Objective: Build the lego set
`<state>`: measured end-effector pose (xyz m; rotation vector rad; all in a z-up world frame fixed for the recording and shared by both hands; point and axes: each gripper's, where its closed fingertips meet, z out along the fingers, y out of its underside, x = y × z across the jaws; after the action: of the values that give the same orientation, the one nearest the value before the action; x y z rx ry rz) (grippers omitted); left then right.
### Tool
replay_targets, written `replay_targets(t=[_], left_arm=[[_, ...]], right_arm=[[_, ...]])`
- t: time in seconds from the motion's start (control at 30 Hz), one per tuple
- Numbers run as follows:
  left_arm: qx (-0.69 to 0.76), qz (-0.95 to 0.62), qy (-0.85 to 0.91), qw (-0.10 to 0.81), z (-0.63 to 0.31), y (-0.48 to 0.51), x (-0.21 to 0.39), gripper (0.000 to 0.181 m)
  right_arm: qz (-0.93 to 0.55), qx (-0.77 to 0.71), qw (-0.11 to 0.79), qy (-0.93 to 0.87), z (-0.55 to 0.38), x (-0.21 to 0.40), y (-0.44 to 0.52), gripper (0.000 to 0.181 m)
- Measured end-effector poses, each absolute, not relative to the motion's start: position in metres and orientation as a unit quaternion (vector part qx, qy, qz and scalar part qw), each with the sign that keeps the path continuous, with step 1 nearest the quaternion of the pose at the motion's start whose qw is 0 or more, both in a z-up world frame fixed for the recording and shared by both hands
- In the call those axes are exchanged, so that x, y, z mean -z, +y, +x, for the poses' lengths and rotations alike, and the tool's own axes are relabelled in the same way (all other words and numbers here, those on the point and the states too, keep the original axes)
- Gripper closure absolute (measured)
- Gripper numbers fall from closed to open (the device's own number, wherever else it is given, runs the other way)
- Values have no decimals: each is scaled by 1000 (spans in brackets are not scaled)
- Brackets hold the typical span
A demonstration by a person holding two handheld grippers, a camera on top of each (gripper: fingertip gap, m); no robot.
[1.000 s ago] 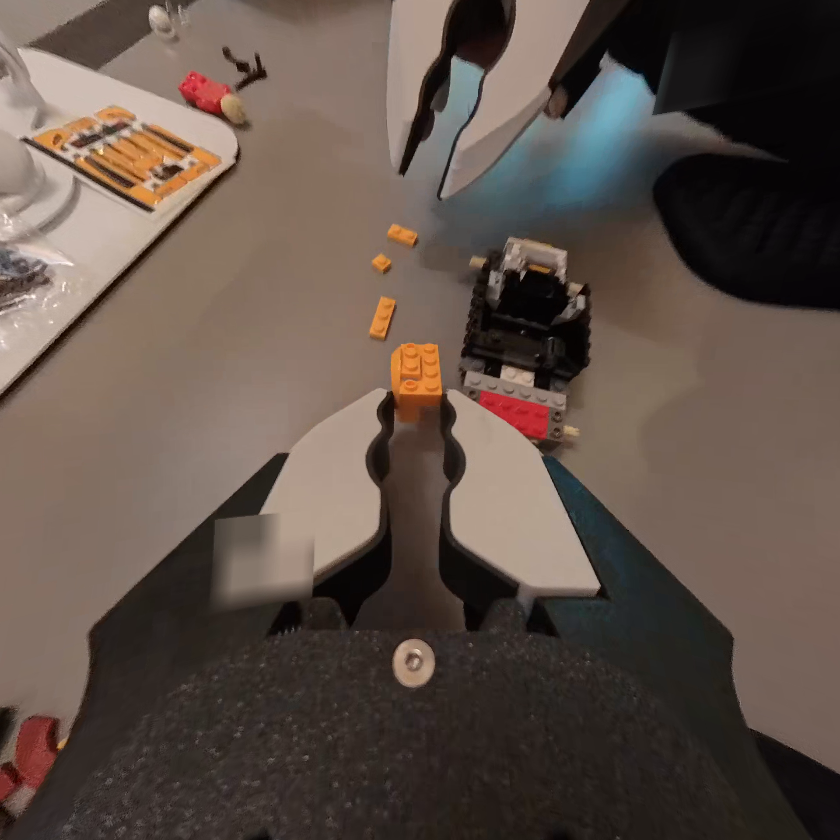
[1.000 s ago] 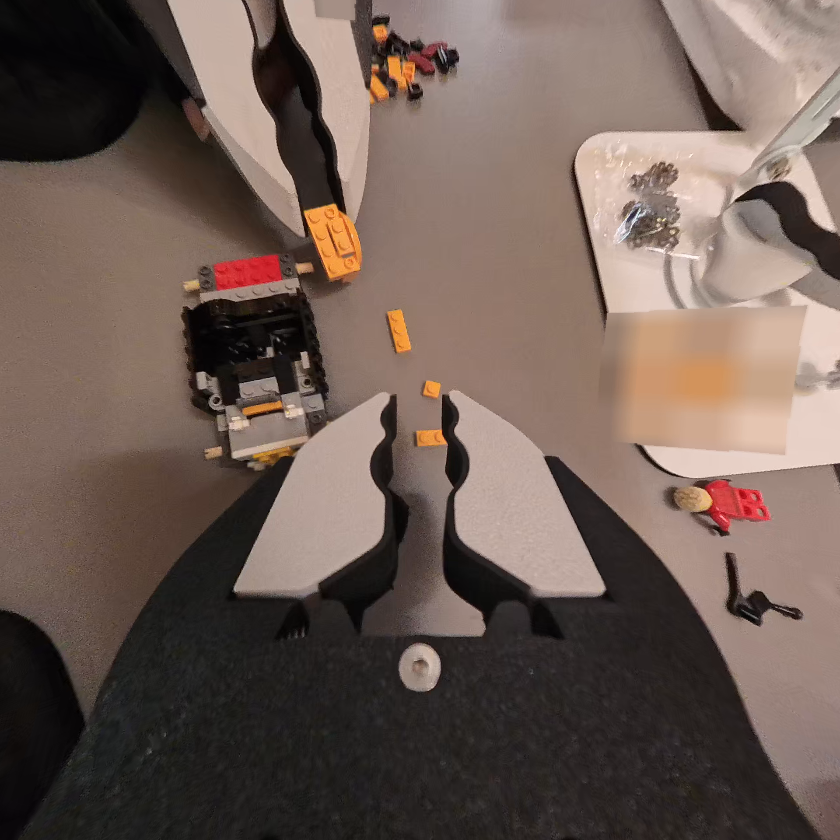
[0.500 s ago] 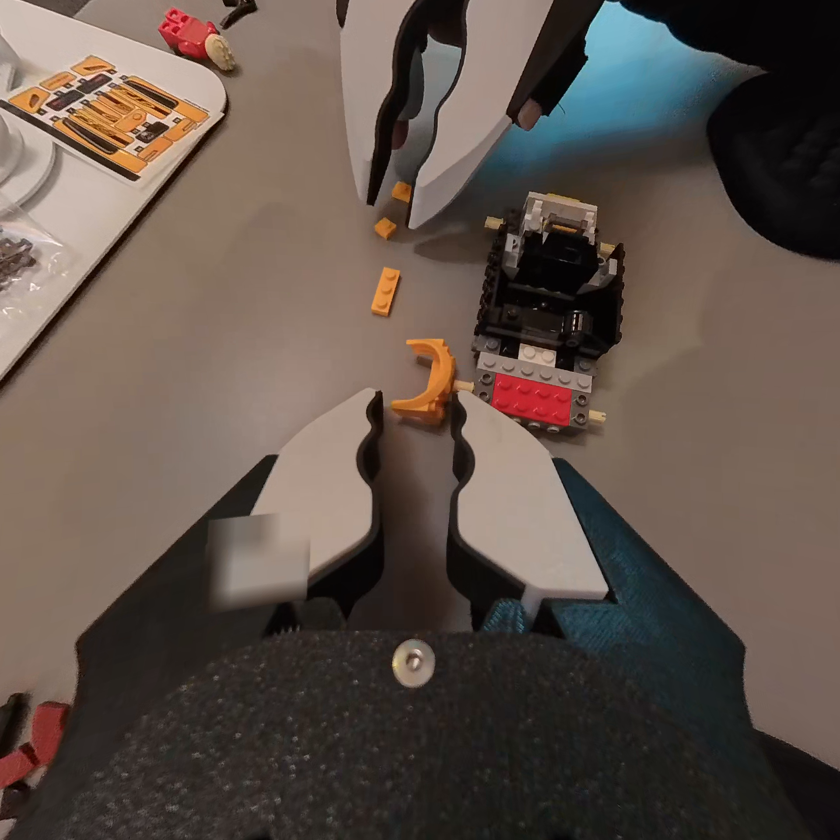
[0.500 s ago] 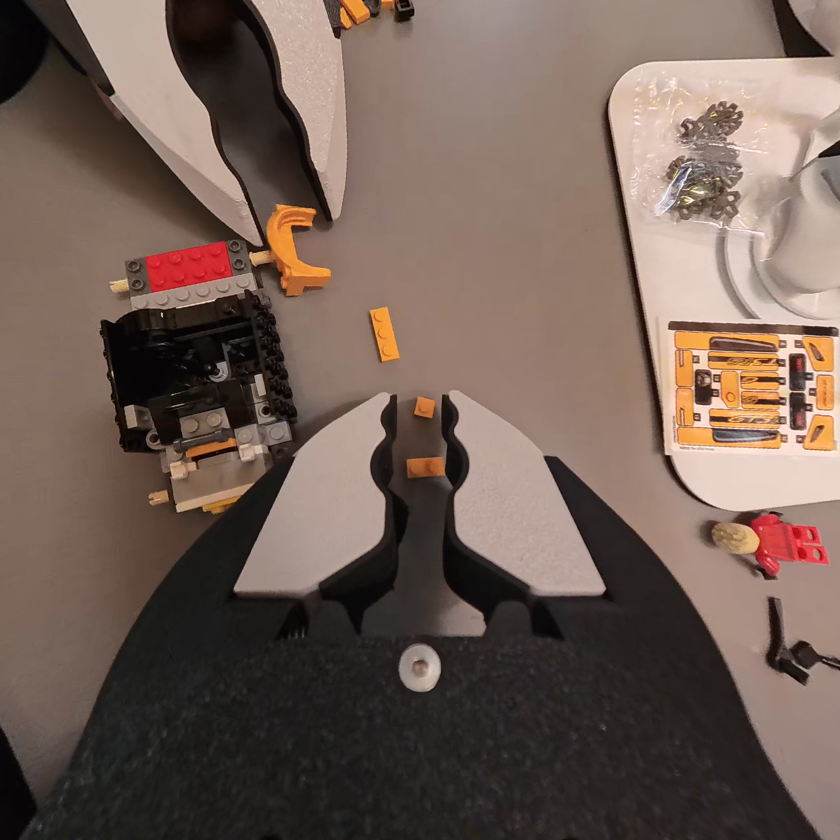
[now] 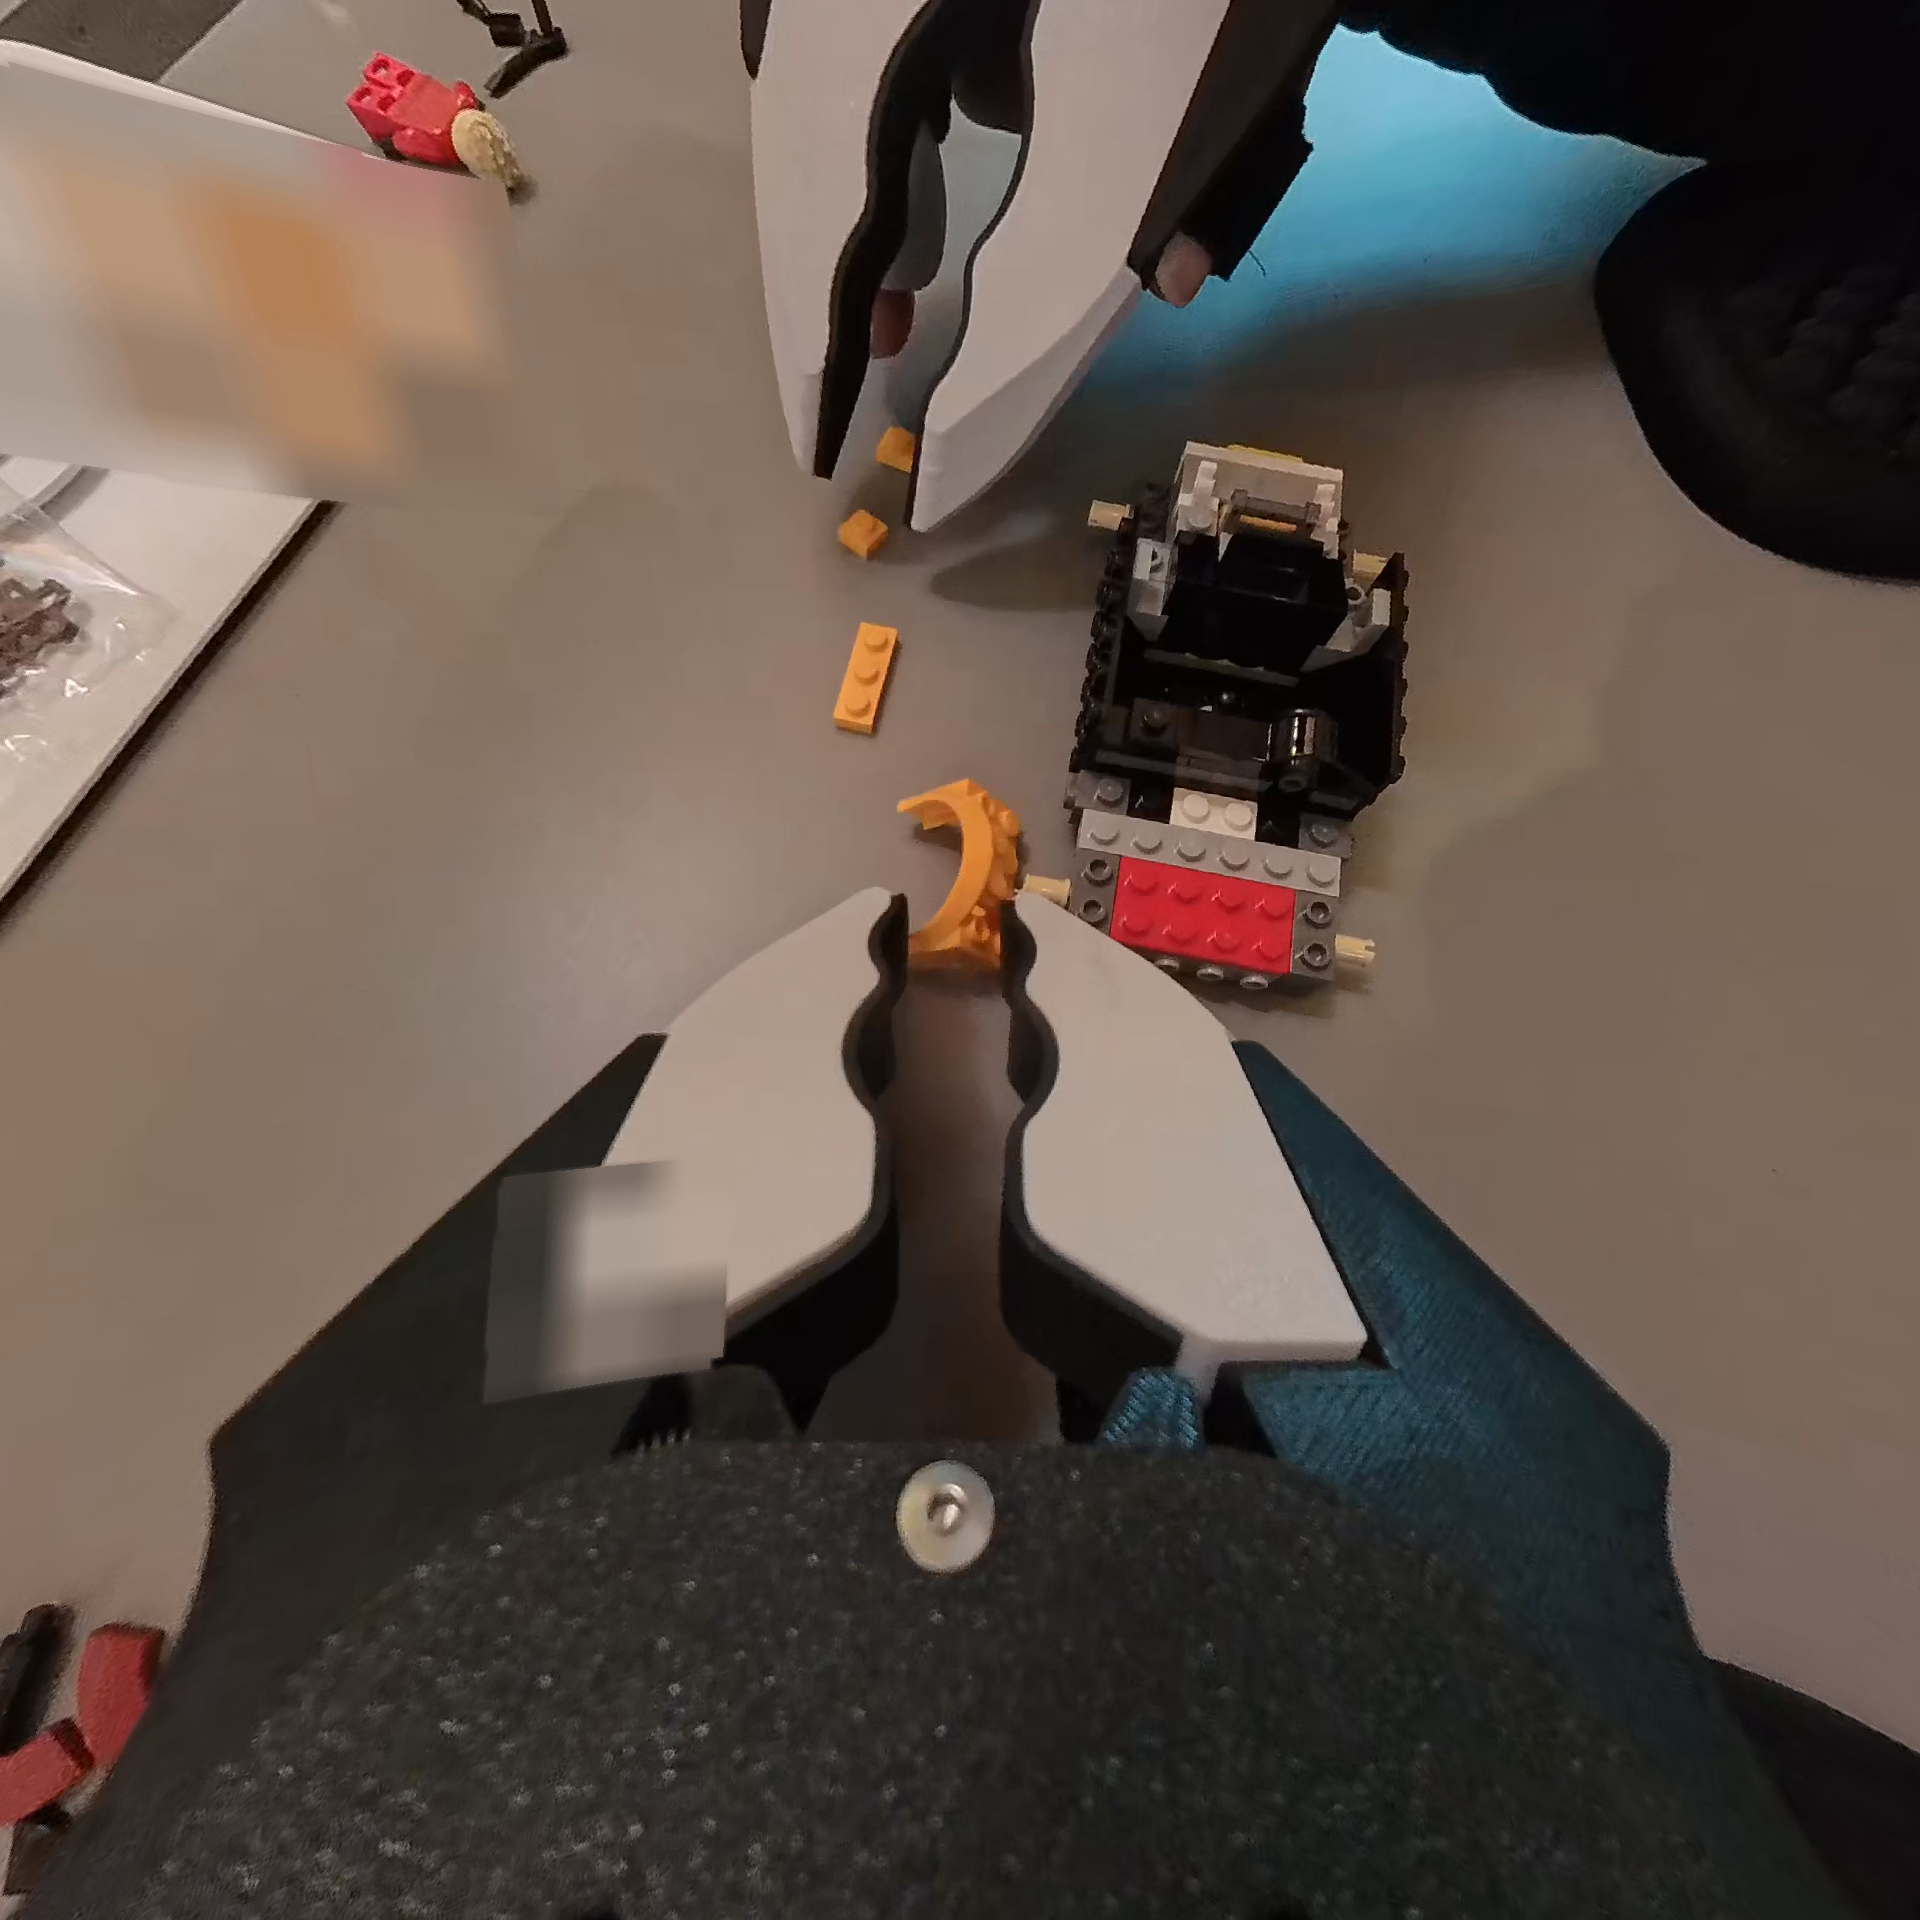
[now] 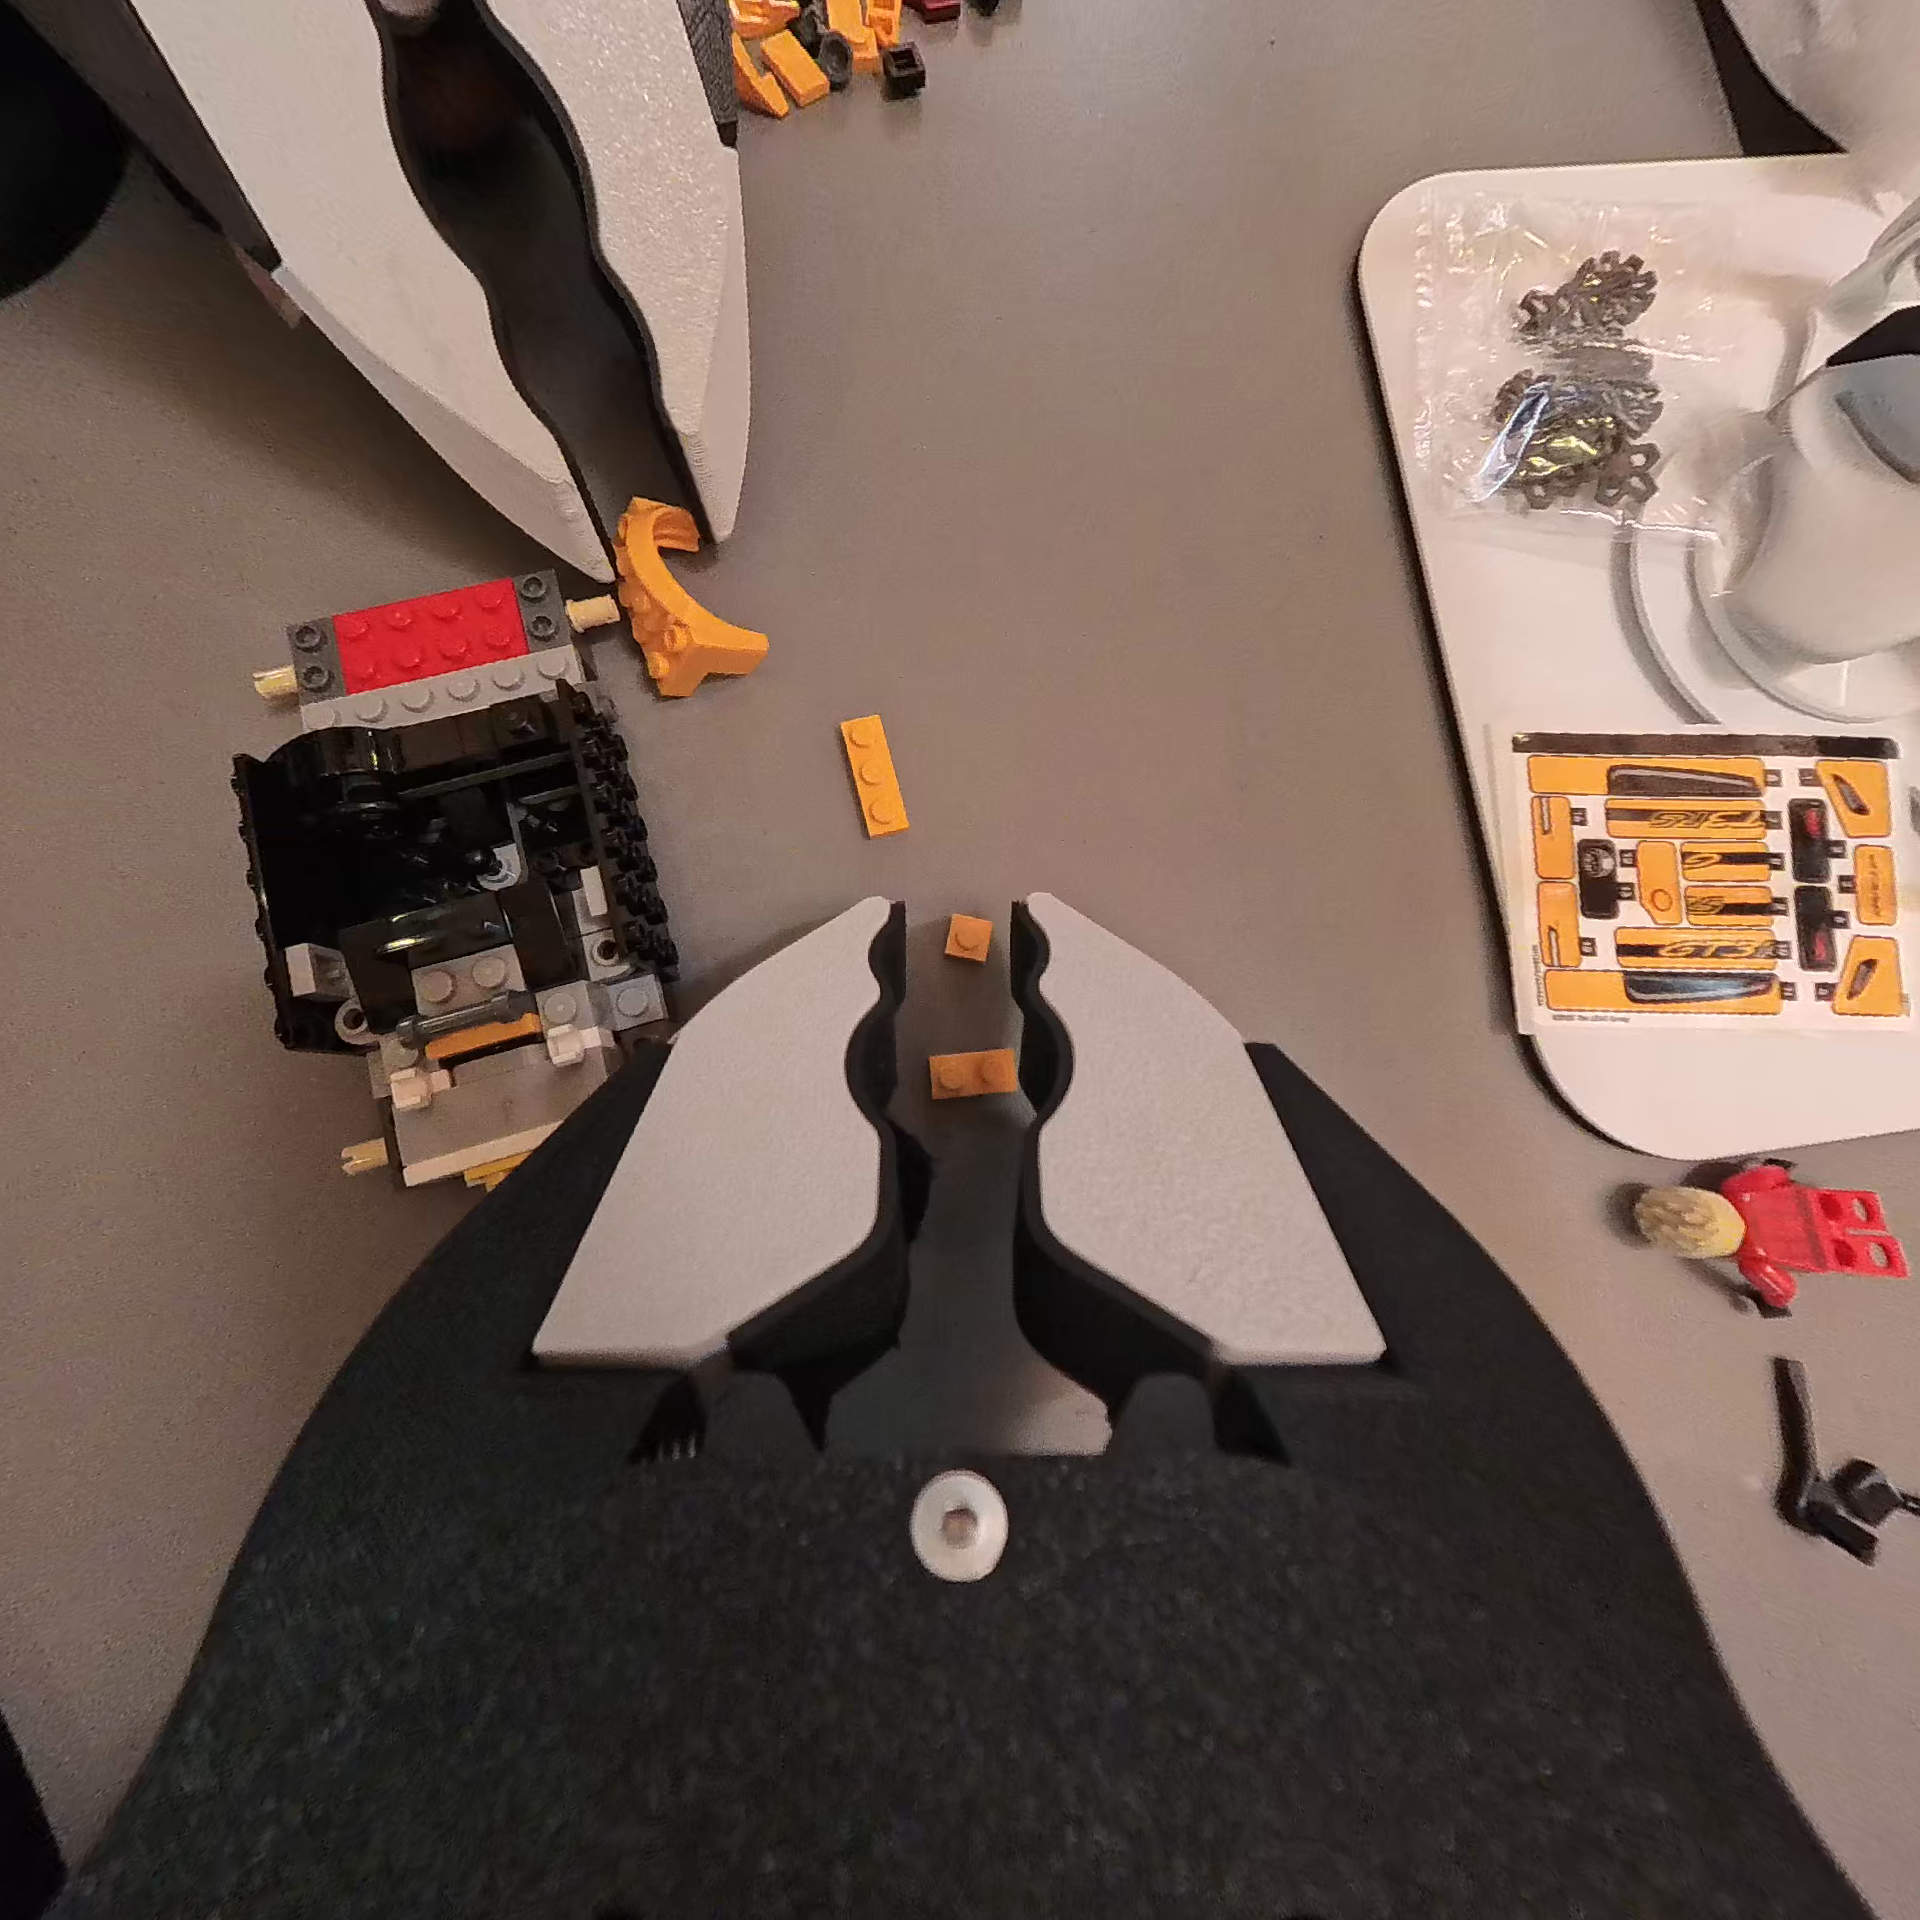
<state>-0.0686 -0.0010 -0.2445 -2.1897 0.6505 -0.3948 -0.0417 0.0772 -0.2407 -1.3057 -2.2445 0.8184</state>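
- Since half a second ago, the left gripper (image 5: 951, 920) has closed in on the orange arch piece (image 5: 961, 883), whose near end now sits between the two fingertips; a second ago that piece was pinched in the same jaws.
- Left jaws stand at a narrow gap around the arch's lower end; whether the pads press it or only flank it cannot be told, and the arch rests on the grey table (image 5: 468, 831).
- In the right wrist view the arch (image 6: 675, 613) lies left of centre in the upper half, just beside a tan axle pin on the red end of the half-built car (image 6: 457, 831).
- The car, black in the middle with grey ends and a red plate, sits right of centre in the left wrist view (image 5: 1236, 748) and at mid-left in the right wrist view.
- The right gripper (image 6: 956, 909) has dropped lower over the loose orange bits: its jaws are narrowly apart and hold nothing.
- A single-stud orange plate (image 6: 966, 935) lies between its tips, and a two-stud orange plate (image 6: 971, 1072) lies farther back in the gap, both flat on the table.
- A three-stud orange plate (image 6: 875, 774) lies between the two grippers, apart from both.
- At the right of the right wrist view a white tray (image 6: 1455, 1091) carries a sticker sheet (image 6: 1704, 883) and a clear bag of dark parts (image 6: 1558, 364).
- A red minifigure (image 6: 1766, 1231) lies on the table just below the tray.
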Motion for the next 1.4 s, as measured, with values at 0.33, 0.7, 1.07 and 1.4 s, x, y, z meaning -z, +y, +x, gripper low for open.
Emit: replay_targets(t=[0.33,0.7,1.07,1.4], left_arm=[[155,-863,264,401,-67,-2,244,165],[76,-812,317,484,-68,4,218,172],[126,-757,326,552,-53,-3,187,172],[102,-703,330,622,-50,-5,156,148]], right_arm=[[-468,-314,212,-798,-44,234,73,163],[-423,-400,166,-796,-64,206,26,154],[-370,-477,136,-785,-62,190,1,157],[-443,-623,9,-645,-56,152,-3,158]])
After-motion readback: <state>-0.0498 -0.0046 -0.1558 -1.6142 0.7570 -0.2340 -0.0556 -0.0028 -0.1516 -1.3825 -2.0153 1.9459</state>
